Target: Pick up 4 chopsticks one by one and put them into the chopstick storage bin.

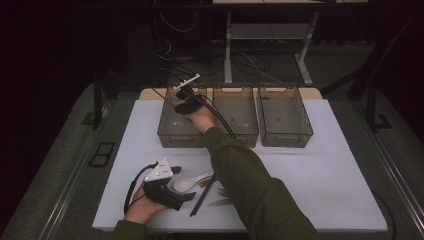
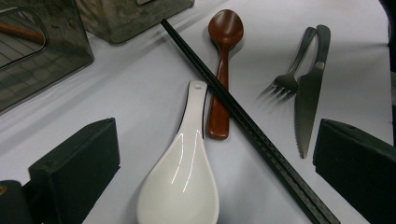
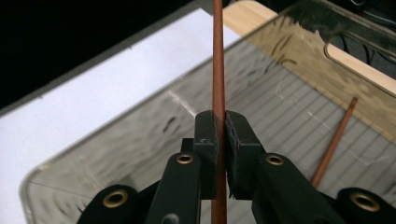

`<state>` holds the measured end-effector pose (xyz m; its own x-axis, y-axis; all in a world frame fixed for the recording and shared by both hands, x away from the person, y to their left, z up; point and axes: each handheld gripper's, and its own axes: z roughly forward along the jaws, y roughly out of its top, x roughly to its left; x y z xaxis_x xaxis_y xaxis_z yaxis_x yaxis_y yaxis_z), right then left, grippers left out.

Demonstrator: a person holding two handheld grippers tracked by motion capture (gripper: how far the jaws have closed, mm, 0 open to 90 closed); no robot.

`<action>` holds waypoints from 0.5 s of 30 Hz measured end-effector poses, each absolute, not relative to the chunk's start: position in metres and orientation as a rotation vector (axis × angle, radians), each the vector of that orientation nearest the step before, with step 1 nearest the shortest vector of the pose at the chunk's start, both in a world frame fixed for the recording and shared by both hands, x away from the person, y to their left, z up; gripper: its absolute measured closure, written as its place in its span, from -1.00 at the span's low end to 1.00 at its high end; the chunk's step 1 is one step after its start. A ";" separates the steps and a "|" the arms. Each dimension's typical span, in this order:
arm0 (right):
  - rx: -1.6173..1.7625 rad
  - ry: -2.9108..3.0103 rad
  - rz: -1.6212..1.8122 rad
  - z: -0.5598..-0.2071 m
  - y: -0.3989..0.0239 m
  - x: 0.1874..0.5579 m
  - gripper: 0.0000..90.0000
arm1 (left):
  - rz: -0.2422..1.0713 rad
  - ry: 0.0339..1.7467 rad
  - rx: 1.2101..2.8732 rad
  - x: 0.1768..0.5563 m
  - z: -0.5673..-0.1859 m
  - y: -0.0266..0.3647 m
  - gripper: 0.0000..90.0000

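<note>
The right gripper point(image 3: 221, 128) pinches a thin brown chopstick point(image 3: 218, 60) tight between its two black jaws. The stick stands up straight, with one end high above the jaws and the other end below them. It hangs over the left bin point(image 3: 140, 140), the far left one of three clear bins on the white table point(image 1: 320, 170). A second brown chopstick point(image 3: 334, 142) already lies flat on the floor of that bin, a little to the right in the right gripper view. So the step in hand looks like this: put the held stick into the bin beside its twin. Next, the hand should go lower and tip the stick so it lies flat. Then the jaws can open and let it drop. If they open while the stick is up high, it may bounce or lean on the wall. The middle bin point(image 1: 236, 112) and the right bin point(image 1: 285, 112) stand just beside the left one, in a row at the far side. Near the person, the left gripper point(image 1: 186, 196) rests on the table with its jaws wide apart and nothing in them. Just past it lie a white spoon point(image 2: 180, 182), a brown spoon point(image 2: 223, 60), a black chopstick point(image 2: 243, 121), a fork point(image 2: 292, 65) and a knife point(image 2: 310, 88). The black stick lies across the brown spoon.
</note>
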<state>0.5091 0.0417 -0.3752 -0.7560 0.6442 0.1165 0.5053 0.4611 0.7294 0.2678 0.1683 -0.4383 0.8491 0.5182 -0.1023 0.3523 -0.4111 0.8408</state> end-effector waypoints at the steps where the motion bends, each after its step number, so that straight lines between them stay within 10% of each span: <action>1: 1.007 2.536 1.161 -0.376 0.042 0.509 0.85 | 0.213 0.638 2.042 0.268 -0.438 0.168 -1.00; 15: 0.996 2.536 1.159 -0.370 0.033 0.507 0.28 | 0.216 0.640 2.042 0.268 -0.439 0.168 -1.00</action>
